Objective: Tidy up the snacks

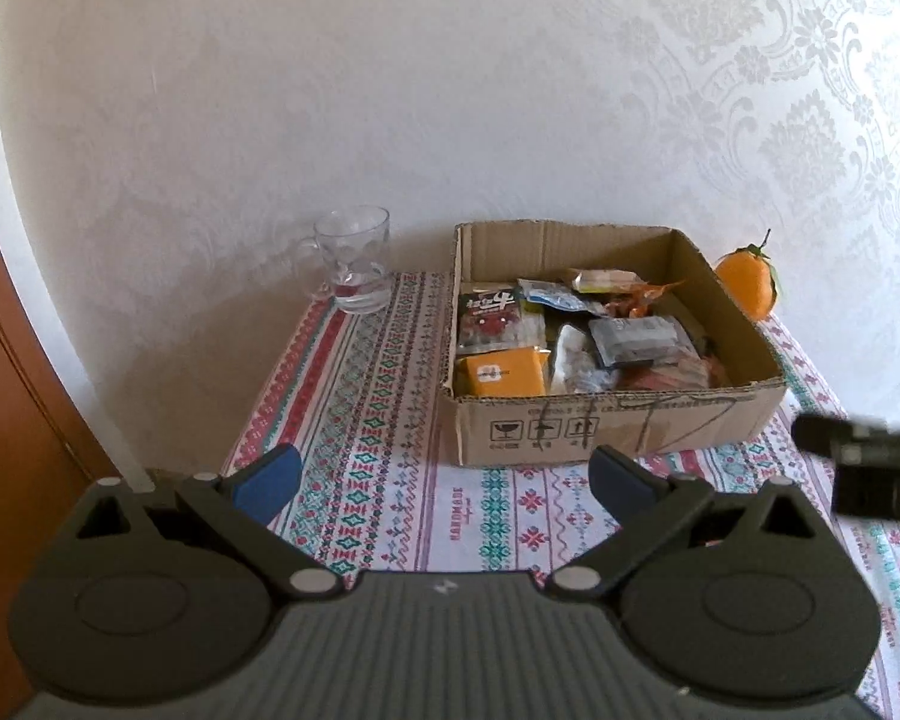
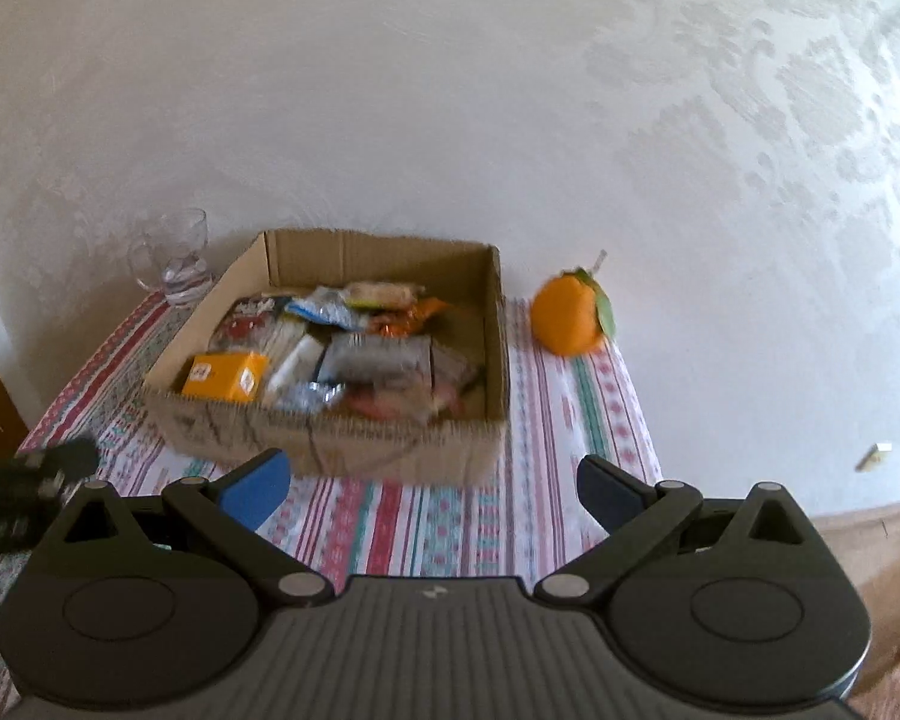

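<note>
Nearest, left tool (image 1: 444, 477) and right tool (image 2: 432, 489): jaws spread wide, nothing between, both above patterned bench cloth (image 1: 510, 510). Beyond, open cardboard box (image 1: 606, 426) on bench, snack packets (image 1: 570, 330) piled inside, yellow packet (image 1: 501, 373) at near-left corner. Farther back: glass mug (image 1: 354, 258) left of box, orange (image 1: 747, 285) right, near wall.

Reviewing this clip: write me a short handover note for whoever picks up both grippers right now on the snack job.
Left gripper: jaws wide open, empty, over the patterned tablecloth in front of the box.
Right gripper: jaws open, empty, also short of the box.
Cardboard box: on the table, holding a loose pile of snack packets, with a yellow packet at its near left corner.
Outside it: glass mug to the left, orange to the right.
Done: no snacks visible outside the box.
Left: nothing clearly pending; packets lie jumbled.
</note>
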Available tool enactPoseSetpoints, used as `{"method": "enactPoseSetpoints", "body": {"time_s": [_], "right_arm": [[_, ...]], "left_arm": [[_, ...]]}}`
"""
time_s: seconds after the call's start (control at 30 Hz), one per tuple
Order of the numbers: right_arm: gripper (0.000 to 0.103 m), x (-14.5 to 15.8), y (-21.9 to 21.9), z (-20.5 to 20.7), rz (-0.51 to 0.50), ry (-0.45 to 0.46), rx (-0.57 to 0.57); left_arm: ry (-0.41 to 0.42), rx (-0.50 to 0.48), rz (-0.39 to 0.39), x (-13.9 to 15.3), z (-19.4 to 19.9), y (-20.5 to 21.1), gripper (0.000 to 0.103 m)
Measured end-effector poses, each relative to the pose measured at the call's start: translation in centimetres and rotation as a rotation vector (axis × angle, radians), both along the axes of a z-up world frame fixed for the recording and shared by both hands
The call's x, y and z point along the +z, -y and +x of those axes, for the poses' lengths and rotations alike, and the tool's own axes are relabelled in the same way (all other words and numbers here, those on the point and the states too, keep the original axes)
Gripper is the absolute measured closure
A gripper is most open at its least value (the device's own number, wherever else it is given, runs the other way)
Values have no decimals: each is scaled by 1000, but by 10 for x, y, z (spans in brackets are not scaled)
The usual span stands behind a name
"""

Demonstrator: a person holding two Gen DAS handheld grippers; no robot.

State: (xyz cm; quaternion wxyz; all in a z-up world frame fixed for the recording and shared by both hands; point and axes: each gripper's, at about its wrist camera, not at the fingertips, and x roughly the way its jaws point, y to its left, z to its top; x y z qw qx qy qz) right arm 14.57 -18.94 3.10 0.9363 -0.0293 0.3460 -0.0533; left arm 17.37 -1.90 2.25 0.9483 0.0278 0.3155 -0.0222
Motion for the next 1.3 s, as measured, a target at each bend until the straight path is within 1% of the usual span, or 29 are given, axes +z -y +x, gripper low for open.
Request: {"method": "enactPoseSetpoints", "body": {"time_s": [0.1, 0.2, 0.3, 0.5, 1.07, 1.3], "right_arm": [[0, 3, 0, -15, 11, 2, -13], [0, 13, -1, -23, -4, 35, -18], [0, 23, 1, -29, 3, 71, -26], [0, 33, 2, -31, 0, 105, -29], [0, 35, 0, -33, -5, 110, -22], [0, 36, 0, -32, -9, 116, -21]], "left_arm": [[8, -21, 11, 7, -4, 6, 1], [24, -38, 8, 15, -9, 9, 1], [50, -34, 14, 24, -12, 10, 1], [83, -24, 5, 36, -16, 7, 1], [101, -47, 25, 38, -20, 13, 1], [106, -51, 21, 40, -20, 13, 1]]}}
